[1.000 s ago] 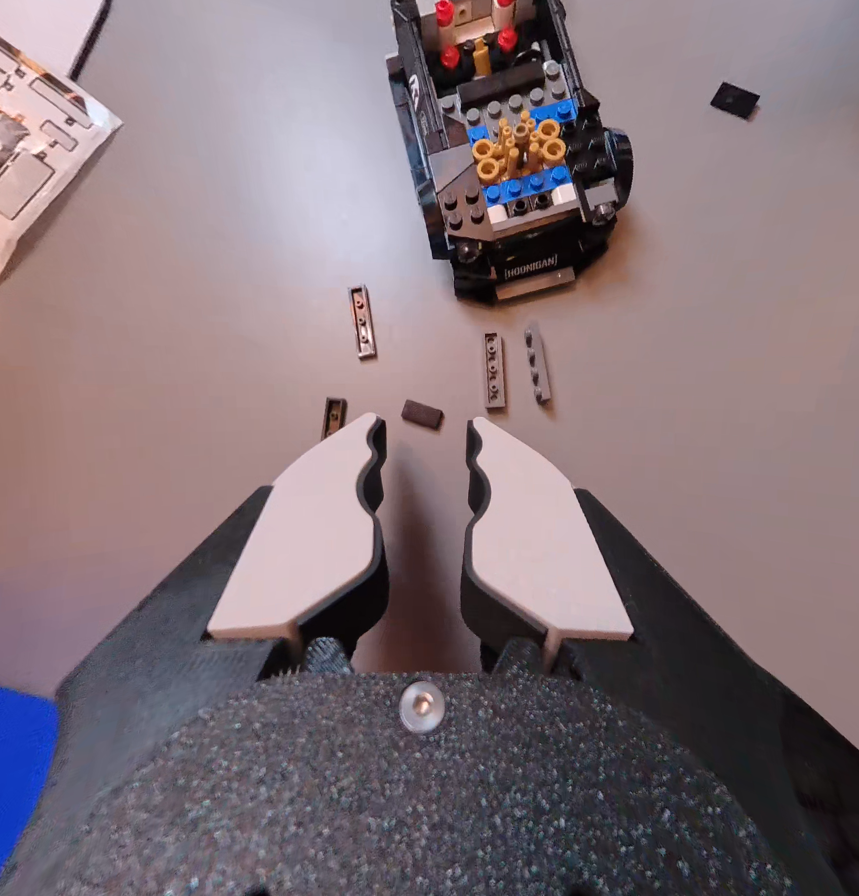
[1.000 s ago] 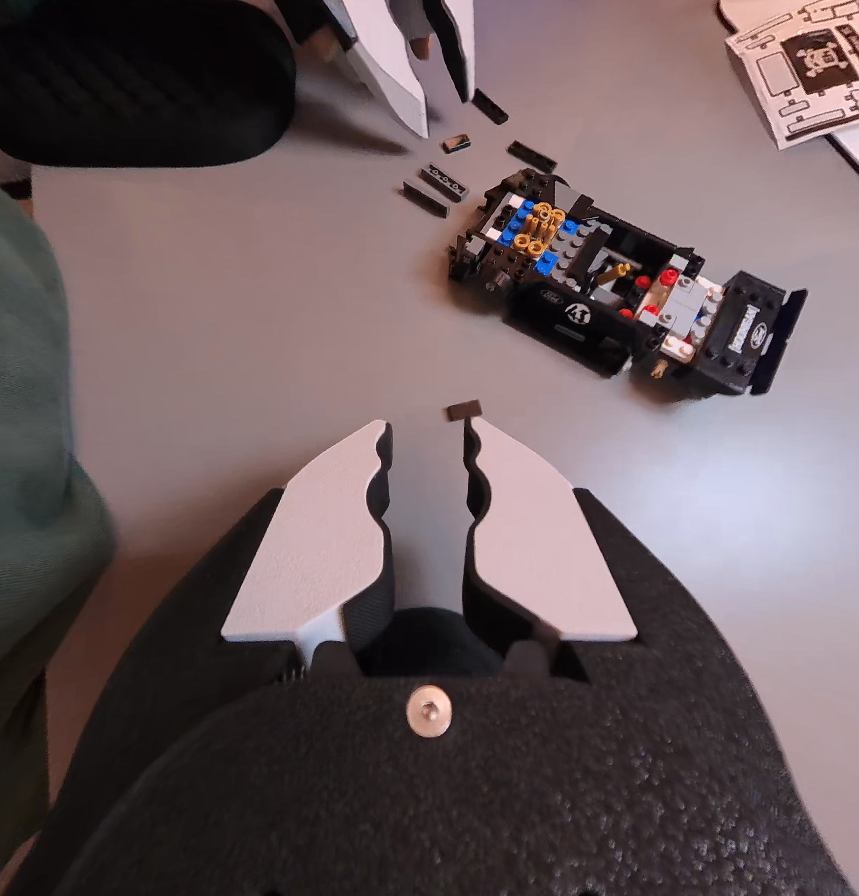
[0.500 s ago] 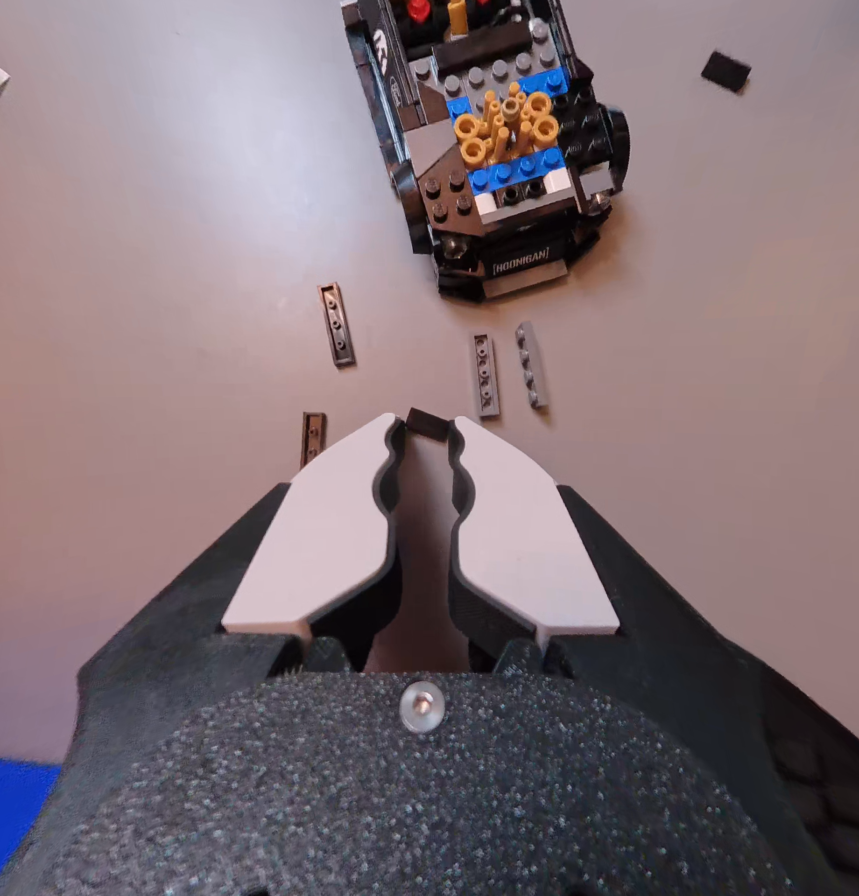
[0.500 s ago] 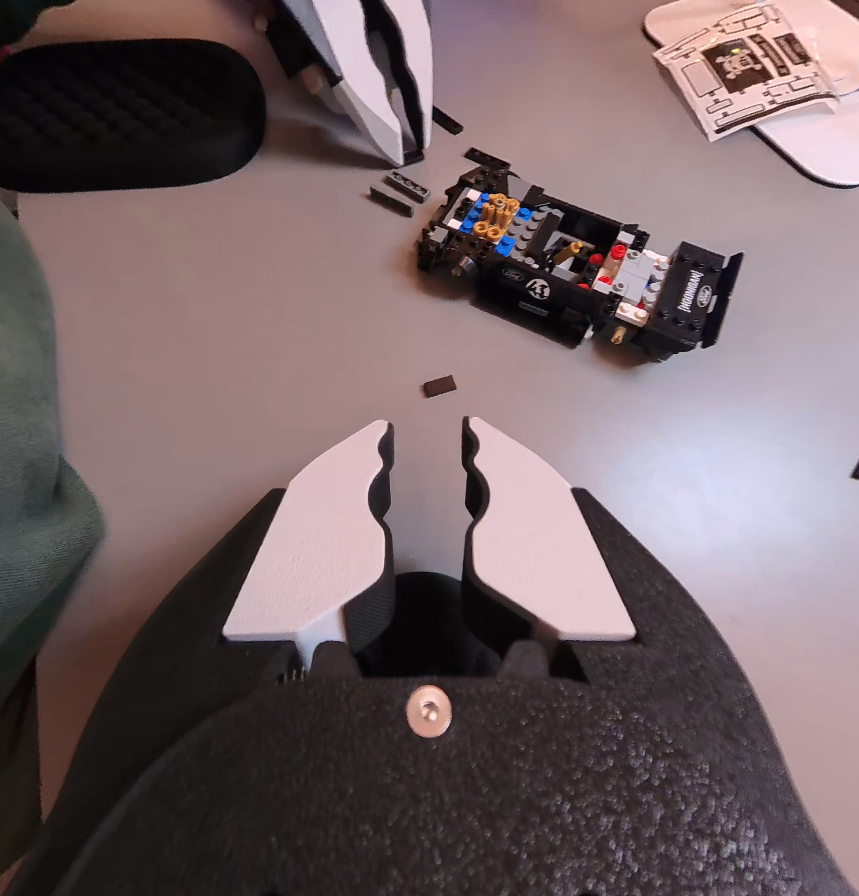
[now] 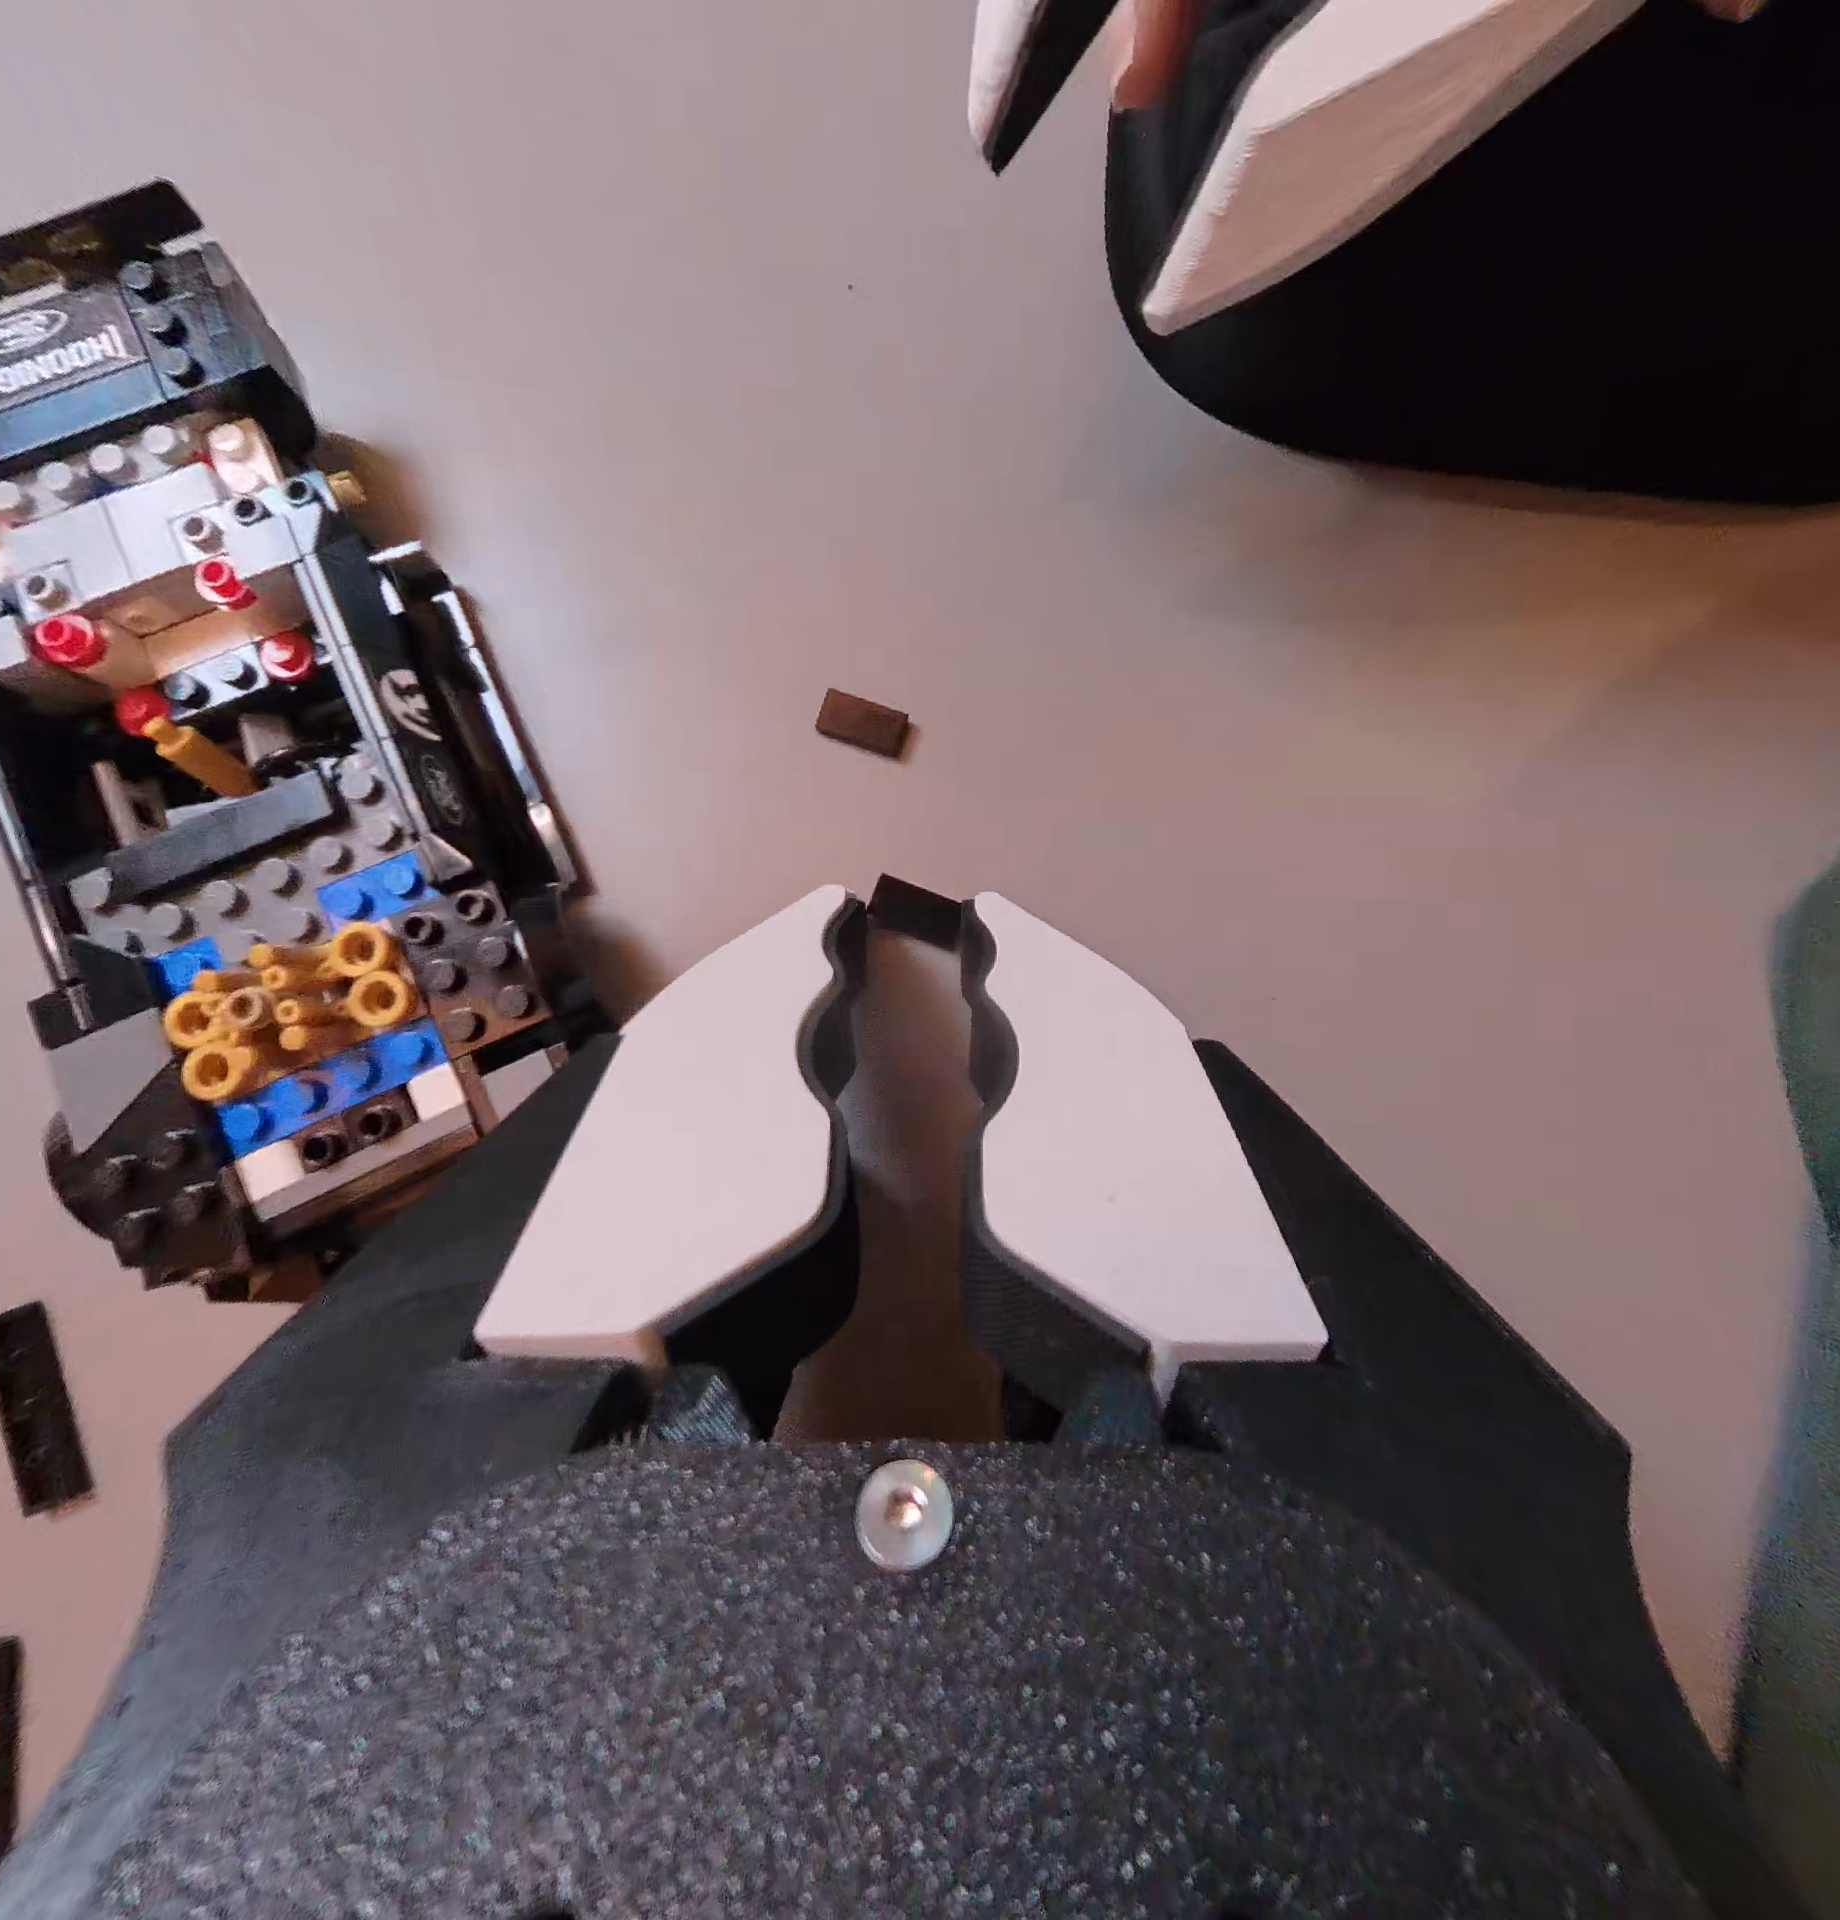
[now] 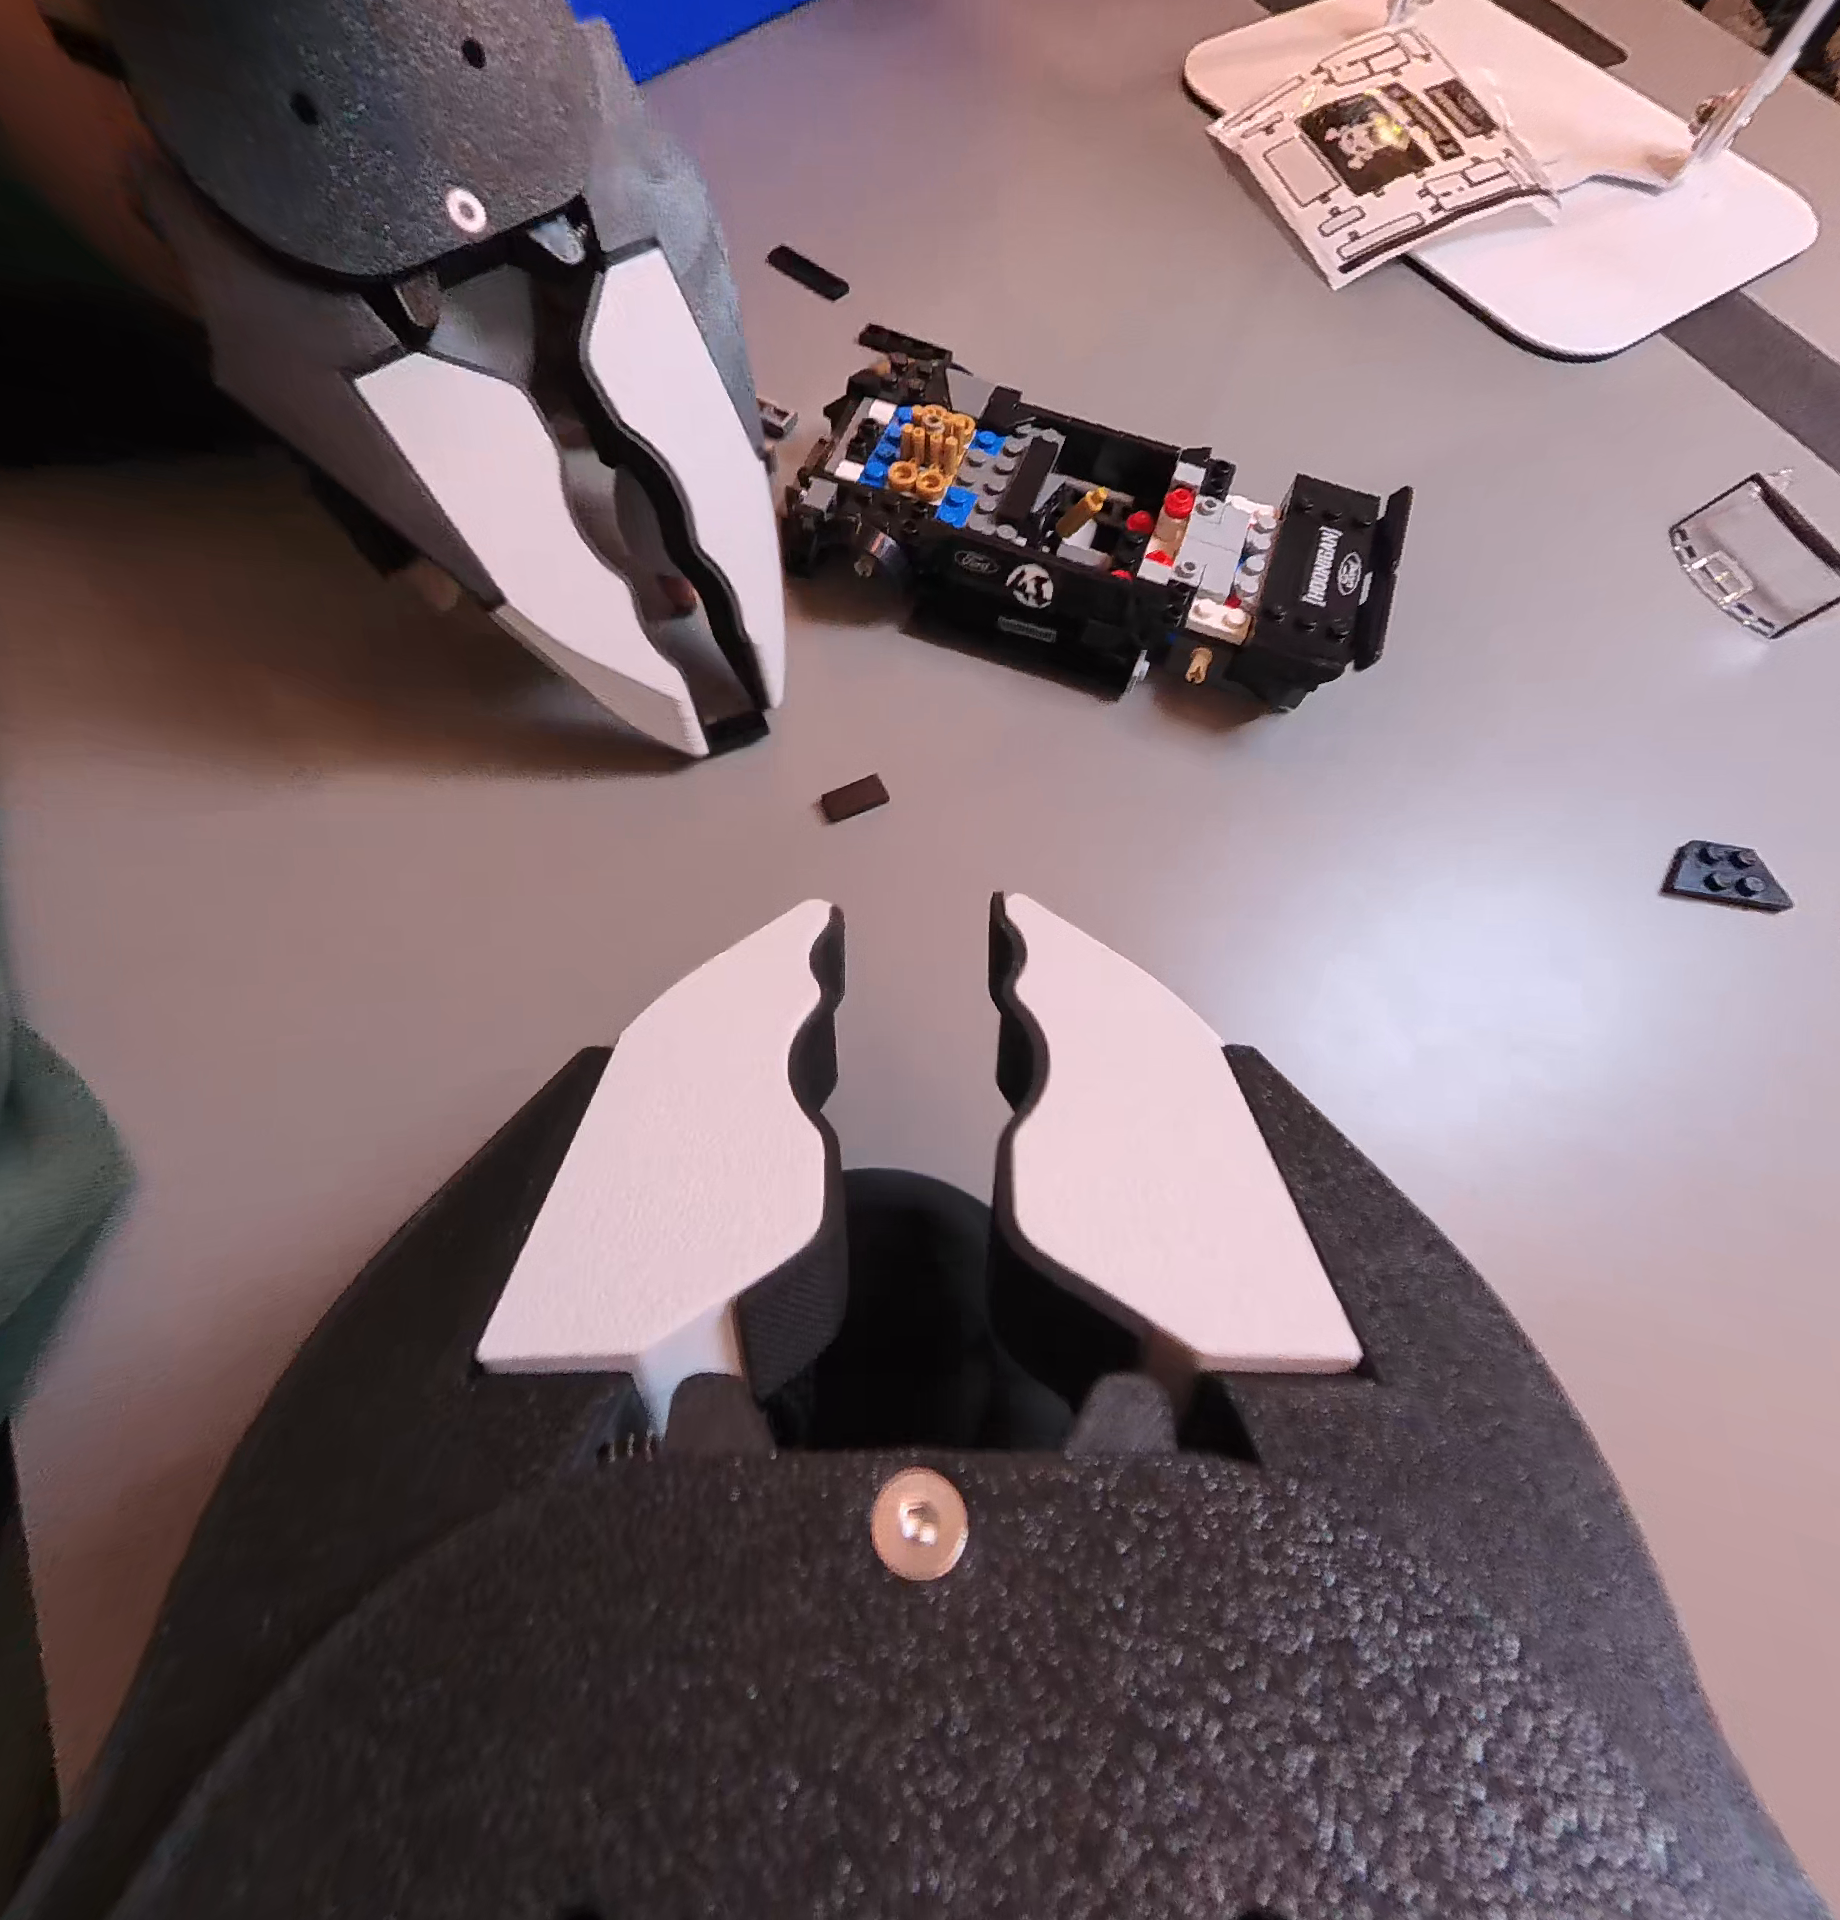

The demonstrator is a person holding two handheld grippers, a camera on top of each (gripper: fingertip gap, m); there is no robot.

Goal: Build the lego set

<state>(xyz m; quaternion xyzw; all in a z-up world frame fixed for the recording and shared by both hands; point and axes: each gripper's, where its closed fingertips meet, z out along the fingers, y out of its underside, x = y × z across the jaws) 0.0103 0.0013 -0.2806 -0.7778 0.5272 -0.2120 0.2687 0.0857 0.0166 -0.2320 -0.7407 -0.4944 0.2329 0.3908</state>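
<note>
left wrist view
left gripper [image 5: 914,912]: pinching a small black tile [image 5: 916,923] between its tips, off the grey table [image 5: 999,499]
lego car [image 5: 241,831]: sitting at left, part built
loose dark tile [image 5: 863,723]: lying ahead of the tips

right wrist view
right gripper [image 6: 916,914]: fingers standing apart, gripping nothing
left gripper: hanging just left of the lego car, black tile clamped at its tips
loose dark tile: lying between both grippers

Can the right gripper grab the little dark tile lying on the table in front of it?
Probably yes. The right gripper is open and empty, and only bare table lies between it and the little dark tile. The left gripper, holding another tile, hangs close beside it.
</note>
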